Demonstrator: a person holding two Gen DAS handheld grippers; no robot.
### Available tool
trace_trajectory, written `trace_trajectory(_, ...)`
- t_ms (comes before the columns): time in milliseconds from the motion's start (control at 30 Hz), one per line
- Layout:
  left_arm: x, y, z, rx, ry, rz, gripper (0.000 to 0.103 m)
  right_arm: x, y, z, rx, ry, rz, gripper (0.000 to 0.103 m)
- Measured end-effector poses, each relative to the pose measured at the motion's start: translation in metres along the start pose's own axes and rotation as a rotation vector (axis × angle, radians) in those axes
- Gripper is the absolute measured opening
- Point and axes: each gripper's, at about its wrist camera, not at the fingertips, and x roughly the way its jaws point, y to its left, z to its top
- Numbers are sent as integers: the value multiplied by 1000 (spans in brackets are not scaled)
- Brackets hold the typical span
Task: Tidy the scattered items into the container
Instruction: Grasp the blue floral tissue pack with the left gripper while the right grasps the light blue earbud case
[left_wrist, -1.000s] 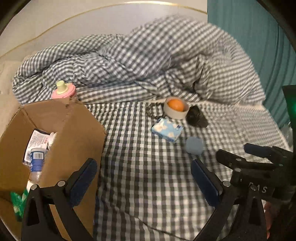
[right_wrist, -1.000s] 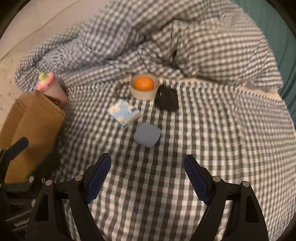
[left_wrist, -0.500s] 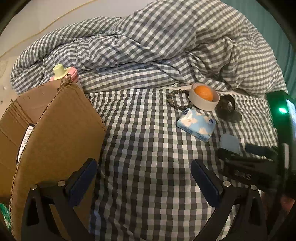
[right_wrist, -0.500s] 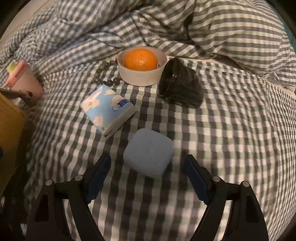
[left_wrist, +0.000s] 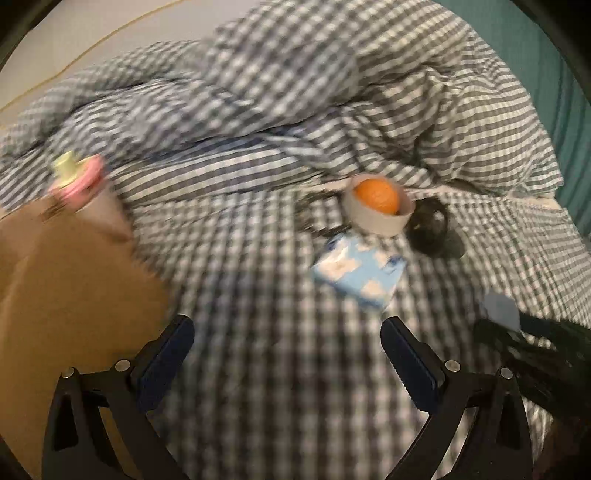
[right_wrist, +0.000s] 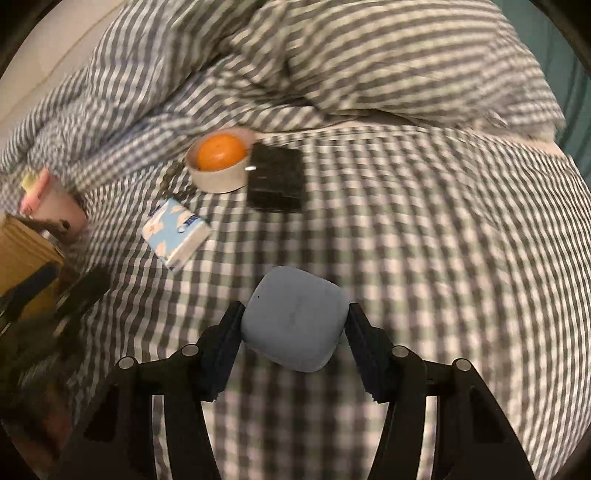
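Observation:
My right gripper (right_wrist: 293, 325) is shut on a pale blue rounded case (right_wrist: 293, 319), one finger against each side, just above the checked bed sheet. The case also shows at the right of the left wrist view (left_wrist: 502, 314). My left gripper (left_wrist: 286, 354) is open and empty over the sheet, beside the cardboard box (left_wrist: 66, 295). A blue tissue pack (left_wrist: 358, 275) (right_wrist: 175, 230), an orange (left_wrist: 376, 197) (right_wrist: 219, 151) in a beige ring, a black pouch (right_wrist: 275, 182) and a bead string (right_wrist: 175, 181) lie on the sheet.
A pink bottle with a yellow-green cap (left_wrist: 79, 177) (right_wrist: 48, 201) stands at the box's far corner. A crumpled checked duvet (left_wrist: 295, 92) is piled along the back. A teal curtain (left_wrist: 569, 92) is at the right.
My right gripper moved forward and closed on the blue case, which now sits between its fingers. The left wrist view swung right, so the box fills less of it; the left gripper stayed open.

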Motion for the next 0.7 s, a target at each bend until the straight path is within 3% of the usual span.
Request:
trace_trajectory(100,21,-15,13,19,-9,-66,103,-10,-11,-2,17,-4,1,56)
trace_trajectory(200,52,-32,26,28,45,-59,103,-15,-18,-4,25,-8,11,56)
trace_trajectory(367,103,-25,34,-128,140,-105,103,-12,-22,-7,33,9,39,56)
trace_trajectory(433,111,-22,34,-155,125,-131,103,-10,-22,-9,37,13,37,56)
trace_trajectory(533,114,-32,35,-75,144,-122,103,-9,-24,-11,44,21,43,56)
trace_trajectory(600,115,-45,32,35,167,-98,103,-11,-23,-12,49,21,50,56)
trace_trajectory(700,114,-45,30,68,178,-146,103,-16,-22,-13,44,19,53,56)
